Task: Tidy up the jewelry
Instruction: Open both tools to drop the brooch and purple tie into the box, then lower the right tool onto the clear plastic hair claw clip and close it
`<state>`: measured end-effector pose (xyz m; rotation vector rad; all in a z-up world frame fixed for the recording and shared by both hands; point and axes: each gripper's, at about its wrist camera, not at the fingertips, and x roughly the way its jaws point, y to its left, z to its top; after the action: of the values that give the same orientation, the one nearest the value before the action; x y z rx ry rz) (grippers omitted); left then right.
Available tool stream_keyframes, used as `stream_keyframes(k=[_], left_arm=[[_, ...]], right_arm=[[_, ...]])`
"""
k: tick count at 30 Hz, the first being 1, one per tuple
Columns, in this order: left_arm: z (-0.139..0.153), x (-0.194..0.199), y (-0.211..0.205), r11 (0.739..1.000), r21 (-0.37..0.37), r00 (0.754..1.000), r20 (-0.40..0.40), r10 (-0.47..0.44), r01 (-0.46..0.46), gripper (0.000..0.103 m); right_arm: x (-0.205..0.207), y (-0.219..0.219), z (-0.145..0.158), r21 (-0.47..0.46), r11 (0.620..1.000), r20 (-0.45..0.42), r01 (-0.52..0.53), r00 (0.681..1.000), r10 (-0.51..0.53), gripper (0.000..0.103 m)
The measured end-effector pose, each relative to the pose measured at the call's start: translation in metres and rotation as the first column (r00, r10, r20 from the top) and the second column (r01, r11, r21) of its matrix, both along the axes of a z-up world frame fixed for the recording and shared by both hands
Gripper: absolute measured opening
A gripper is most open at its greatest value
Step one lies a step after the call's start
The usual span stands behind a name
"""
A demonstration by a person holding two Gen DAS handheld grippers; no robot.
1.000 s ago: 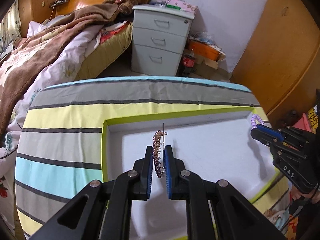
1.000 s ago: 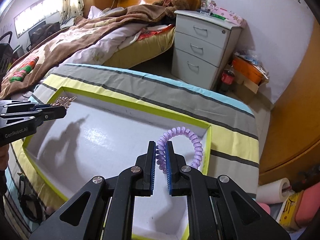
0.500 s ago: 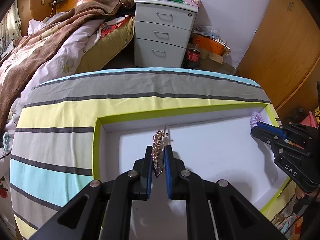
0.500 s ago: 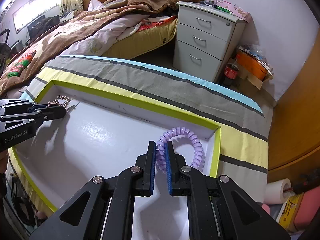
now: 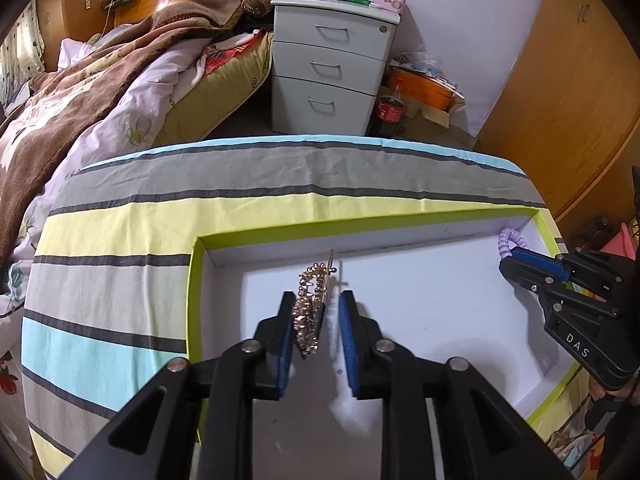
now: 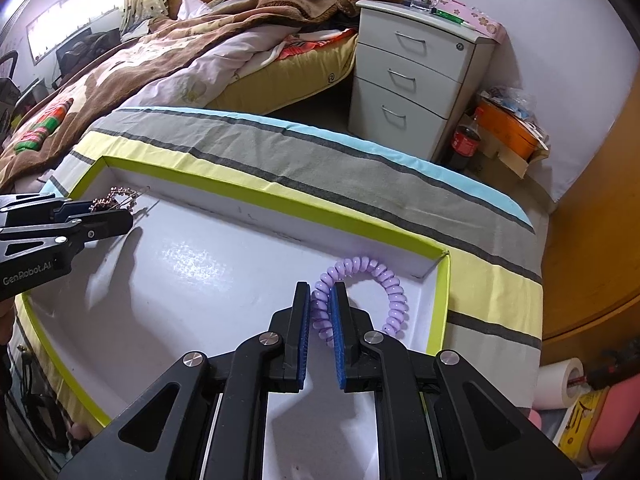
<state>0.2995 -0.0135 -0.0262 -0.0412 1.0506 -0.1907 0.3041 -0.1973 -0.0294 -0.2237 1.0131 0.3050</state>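
Note:
A rose-gold beaded hair ornament (image 5: 308, 316) stands on edge between the fingers of my left gripper (image 5: 317, 296), whose jaws are opening. It leans on the left pad, and the right pad is clear of it. It sits low over the white floor of a lime-rimmed tray (image 5: 192, 280), near the tray's far left corner. My right gripper (image 6: 321, 286) is shut on a purple spiral hair tie (image 6: 384, 276) by the tray's far right corner. The left gripper (image 6: 120, 216) and the ornament (image 6: 116, 196) also show in the right wrist view. The right gripper (image 5: 510, 262) shows in the left wrist view.
The tray rests on a striped cloth (image 5: 240, 184) covering a table. Beyond it are a bed with a brown blanket (image 5: 80, 92), a white drawer unit (image 5: 332, 68), a cola bottle (image 5: 390, 114) and an orange box (image 5: 420, 84). A paper roll (image 6: 560, 380) lies at the lower right.
My left jaws have parted, so the ornament is no longer pinched. Both grippers have come lower into the tray. The right one still holds the purple tie.

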Motion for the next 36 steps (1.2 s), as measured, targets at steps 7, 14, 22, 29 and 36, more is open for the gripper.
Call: stream_keyframes(k=[7,14,22,29,36], left_arm=[[0.000,-0.001,0.002,1.000,0.003,1.000,-0.009,0.014,-0.014,0.032],[0.007,-0.005,0.005,1.000,0.002,1.000,0.003,0.019,-0.019,0.037],[0.018,-0.014,0.003,1.000,0.003,1.000,0.021,0.021,-0.021,0.040],[0.030,-0.026,0.001,1.000,-0.003,0.999,0.040,0.014,-0.014,0.042],[0.041,-0.044,0.001,1.000,-0.011,0.998,0.055,0.011,-0.010,0.043]], right_arm=[[-0.002,0.001,0.002,-0.002,1.000,0.005,0.009,1.000,-0.009,0.015],[-0.006,0.000,0.009,0.007,1.000,0.024,0.022,0.999,-0.022,0.019],[-0.015,-0.003,0.022,0.022,0.999,0.052,0.029,0.998,-0.030,0.026],[-0.028,-0.004,0.035,0.033,0.999,0.077,0.038,0.996,-0.041,0.026],[-0.051,-0.007,0.049,0.070,0.997,0.109,0.045,0.993,-0.052,0.026]])
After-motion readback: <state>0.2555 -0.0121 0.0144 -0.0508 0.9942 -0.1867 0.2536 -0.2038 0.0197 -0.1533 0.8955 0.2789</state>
